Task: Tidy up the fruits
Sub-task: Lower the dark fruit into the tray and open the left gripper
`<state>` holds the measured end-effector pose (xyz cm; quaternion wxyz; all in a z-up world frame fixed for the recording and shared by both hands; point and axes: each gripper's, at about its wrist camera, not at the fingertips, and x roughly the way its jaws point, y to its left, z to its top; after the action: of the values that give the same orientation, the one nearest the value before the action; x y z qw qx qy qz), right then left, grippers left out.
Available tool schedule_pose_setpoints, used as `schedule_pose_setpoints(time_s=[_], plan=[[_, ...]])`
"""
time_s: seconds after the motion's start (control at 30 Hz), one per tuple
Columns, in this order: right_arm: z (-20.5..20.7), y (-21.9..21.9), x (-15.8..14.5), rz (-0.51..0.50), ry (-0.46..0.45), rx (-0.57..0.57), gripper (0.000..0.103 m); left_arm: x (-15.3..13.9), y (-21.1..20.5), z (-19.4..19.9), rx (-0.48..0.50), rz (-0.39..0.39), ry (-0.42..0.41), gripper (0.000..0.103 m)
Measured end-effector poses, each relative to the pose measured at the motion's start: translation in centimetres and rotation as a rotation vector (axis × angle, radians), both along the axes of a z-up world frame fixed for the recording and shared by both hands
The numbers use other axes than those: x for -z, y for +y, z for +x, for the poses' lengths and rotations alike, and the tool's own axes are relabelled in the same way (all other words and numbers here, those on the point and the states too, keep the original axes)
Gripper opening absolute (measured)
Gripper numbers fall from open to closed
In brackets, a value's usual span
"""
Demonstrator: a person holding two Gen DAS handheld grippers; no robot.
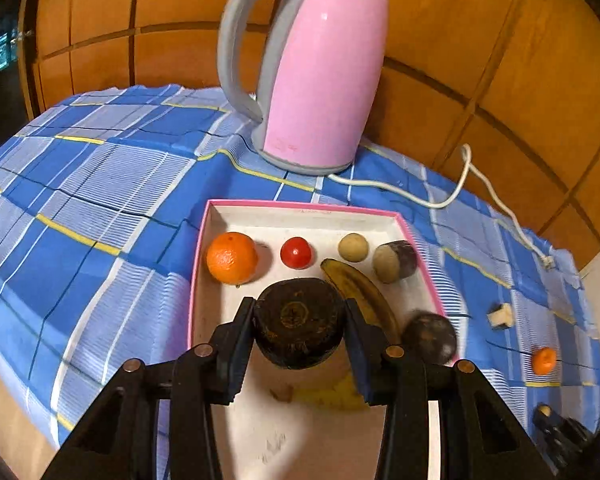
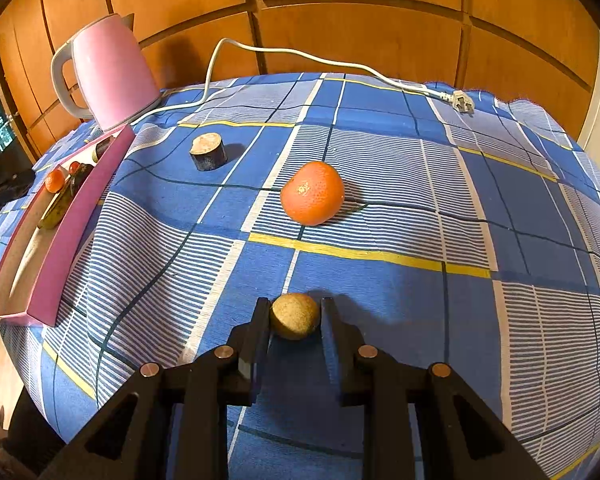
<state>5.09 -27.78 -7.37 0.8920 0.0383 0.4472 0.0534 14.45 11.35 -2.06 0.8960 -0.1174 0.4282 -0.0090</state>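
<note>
My left gripper (image 1: 299, 322) is shut on a dark round fruit (image 1: 299, 322) and holds it over the pink-rimmed white tray (image 1: 300, 216). The tray holds an orange (image 1: 231, 258), a red tomato (image 1: 296, 253), a small tan fruit (image 1: 353, 247), a cut dark piece (image 1: 394, 261), a browned banana (image 1: 360, 292) and another dark fruit (image 1: 430, 337). My right gripper (image 2: 295, 316) is shut on a small tan round fruit (image 2: 295, 316) just above the cloth. A tangerine (image 2: 312, 193) and a dark cut piece (image 2: 208, 151) lie on the cloth ahead of it.
A pink kettle (image 1: 320, 80) stands behind the tray, also in the right wrist view (image 2: 108, 72). Its white cord (image 2: 300, 54) runs across the back of the blue checked cloth (image 2: 420, 200). Orange wooden panels stand behind. The tray (image 2: 72, 224) lies left of the right gripper.
</note>
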Motion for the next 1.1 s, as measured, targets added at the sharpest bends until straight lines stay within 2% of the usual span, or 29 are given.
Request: schedule_pose_setpoints(time_s=[0.13,0.2,0.47,0.77,1.1], plan=[[0.0,0.0,0.0,-0.004,0.001,0.000,0.025,0.7,-0.2,0.8,-0.007,0.015,0.007,0.052],[0.0,0.1,0.0,-0.004,0.001,0.000,0.025,0.7,-0.3,0.6,-0.014,0.014,-0.003,0.060],[0.0,0.1,0.0,-0.005,-0.004,0.003,0.025,-0.5,-1.2,-3.3,-0.060,0.079,-0.032,0.060],[-0.1,0.0,-0.1,-0.005,-0.009,0.006,0.025,-1.5,-3.7,-7.5,-0.003,0.104,-0.067,0.061],[-0.2,0.2,-0.1,-0.011,-0.016,0.008,0.025,-1.2,-5.4,-9.5,0.040,0.104,-0.052,0.061]])
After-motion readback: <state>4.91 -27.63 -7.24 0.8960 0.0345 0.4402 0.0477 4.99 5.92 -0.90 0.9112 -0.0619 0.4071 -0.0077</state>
